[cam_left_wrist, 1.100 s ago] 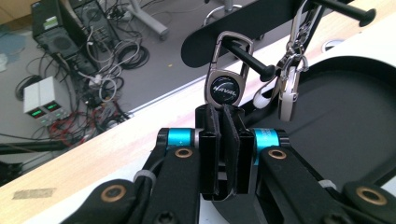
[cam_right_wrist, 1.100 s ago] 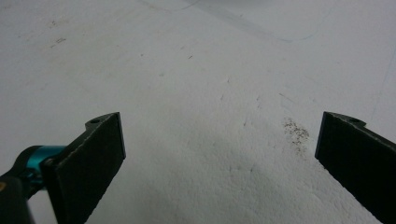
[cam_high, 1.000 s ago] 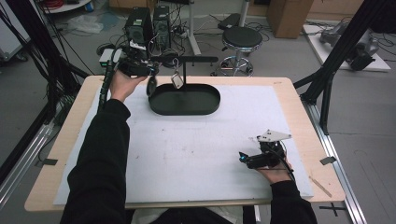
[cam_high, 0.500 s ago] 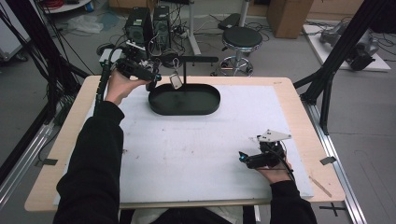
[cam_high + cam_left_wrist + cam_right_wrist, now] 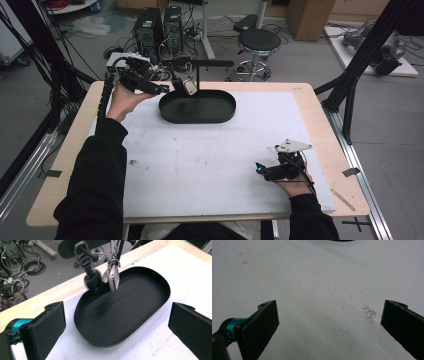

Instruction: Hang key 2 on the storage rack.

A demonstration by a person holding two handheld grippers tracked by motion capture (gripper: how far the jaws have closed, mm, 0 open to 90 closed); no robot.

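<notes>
A black oval tray lies at the far middle of the white mat. Over its far-left rim a black stand's bar carries a silver key fob and a black fob. In the left gripper view the black fob is blurred and the silver fob hangs beside it above the tray. My left gripper sits just left of the tray. Its jaws have just been opening, and the left gripper now stands wide open and holds nothing. My right gripper rests open on the mat at the near right, and the right gripper has bare mat between its jaws.
The wooden table borders the mat on all sides. Behind it on the floor stand computer towers with cables and a round stool. Black frame struts rise at the right edge.
My left gripper has let go at the hanging fobs, opened, and drawn back to the left. The black fob now swings. The right gripper has stayed put.
</notes>
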